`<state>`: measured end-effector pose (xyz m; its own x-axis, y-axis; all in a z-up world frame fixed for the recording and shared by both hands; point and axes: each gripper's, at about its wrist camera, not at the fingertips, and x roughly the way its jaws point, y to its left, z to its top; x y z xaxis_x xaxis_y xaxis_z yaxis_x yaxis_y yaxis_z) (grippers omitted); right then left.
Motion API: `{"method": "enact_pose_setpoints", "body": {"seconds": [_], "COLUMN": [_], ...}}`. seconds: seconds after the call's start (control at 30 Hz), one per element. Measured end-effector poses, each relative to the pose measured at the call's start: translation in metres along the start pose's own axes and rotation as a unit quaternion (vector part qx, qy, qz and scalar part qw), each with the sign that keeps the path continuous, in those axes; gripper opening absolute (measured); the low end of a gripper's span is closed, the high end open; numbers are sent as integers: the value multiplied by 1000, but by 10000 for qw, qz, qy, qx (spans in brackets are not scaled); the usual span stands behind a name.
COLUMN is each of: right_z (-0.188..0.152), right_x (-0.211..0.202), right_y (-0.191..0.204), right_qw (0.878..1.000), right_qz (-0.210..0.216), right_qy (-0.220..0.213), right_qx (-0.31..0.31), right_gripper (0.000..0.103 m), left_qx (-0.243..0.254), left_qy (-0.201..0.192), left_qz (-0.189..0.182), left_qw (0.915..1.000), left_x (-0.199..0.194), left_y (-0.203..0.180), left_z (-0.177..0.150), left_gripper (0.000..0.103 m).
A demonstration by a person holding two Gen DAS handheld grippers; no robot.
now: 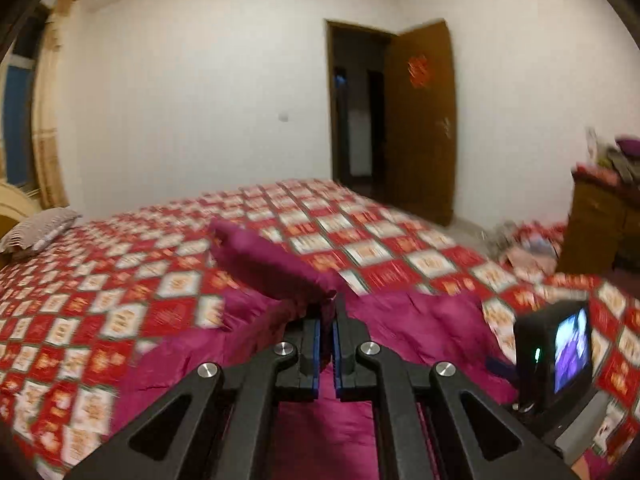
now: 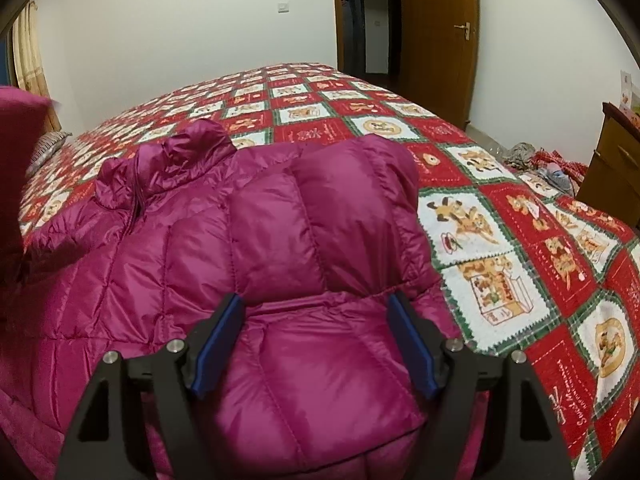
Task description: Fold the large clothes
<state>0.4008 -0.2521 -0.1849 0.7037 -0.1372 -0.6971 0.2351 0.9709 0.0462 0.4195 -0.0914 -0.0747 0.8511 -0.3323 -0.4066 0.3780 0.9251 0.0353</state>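
Jacket (image 2: pixel 248 248): lying across the bed (image 2: pixel 500 240), filling the lower left and centre of the right wrist view, collar toward the upper left.
Left gripper (image 1: pixel 334 304): pinching closed on a sleeve (image 1: pixel 268 260), which is rising up-left from the fingertips.
Right gripper (image 2: pixel 316 344): spreading wide over the folded panel, gripping nothing.
Nearer hand: left is already holding.

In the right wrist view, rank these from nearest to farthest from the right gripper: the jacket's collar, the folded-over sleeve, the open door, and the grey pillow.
From the right gripper:
1. Folded-over sleeve, just ahead of the open gripper.
2. Jacket's collar, ahead, to the left.
3. Grey pillow, far left edge of the bed.
4. Open door, behind the bed, upper right.
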Motion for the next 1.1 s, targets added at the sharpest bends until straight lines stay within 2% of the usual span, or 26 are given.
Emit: {"method": "enact_pose_setpoints", "body": {"seconds": [0.13,0.23,0.27,0.47,0.57,0.63,0.67,0.73,0.77,0.87,0.93,1.03,1.1], "right_z": [0,0,0,-1,-1,-1,0,0,1,5,6,6,5], "right_x": [-1,-2,-2,-2,-2,-1,0,2,3,-5,-23,-59,-75], "right_y": [-6,-7,-8,-10,-9,-7,-5,-2,1,0,-7,-20,-21], "right_qw": [9998,9996,9995,9993,9994,9995,9997,9998,9998,9995,9997,9970,9928], "right_qz": [116,183,207,236,226,226,202,156,116,71,76,341,781], "right_qy": [-33,-51,-58,-62,-53,-21,4,101,161,309,169,-25,-16], "right_qx": [151,217,246,285,259,200,155,71,-4,-70,149,699,904], "right_gripper": [77,78,78,78,79,83,84,87,88,87,86,87,87], "left_qx": [-39,-262,-274,-233,-223,-300,-430,-653,-742,-831,-782,-659,-603], "left_qy": [839,1669,1828,1837,1697,1639,1632,1609,1517,1361,1393,1268,1326], "left_qz": [-162,-554,-595,-615,-633,-697,-756,-719,-617,-413,-306,60,148], "left_qw": [9963,9841,9810,9808,9832,9836,9828,9822,9837,9863,9867,9897,9892], "left_x": [37,57,59,28,2,-14,-22,-30,-34,-37,-36,-36,-35], "left_y": [-23,-21,-21,-16,-3,11,20,34,42,56,60,62,65], "left_z": [-33,-52,-57,-50,-43,-42,-42,-44,-45,-48,-51,-54,-60], "left_gripper": [4,5,5,5,6,11,24,71,79,82,82,82,82]}}
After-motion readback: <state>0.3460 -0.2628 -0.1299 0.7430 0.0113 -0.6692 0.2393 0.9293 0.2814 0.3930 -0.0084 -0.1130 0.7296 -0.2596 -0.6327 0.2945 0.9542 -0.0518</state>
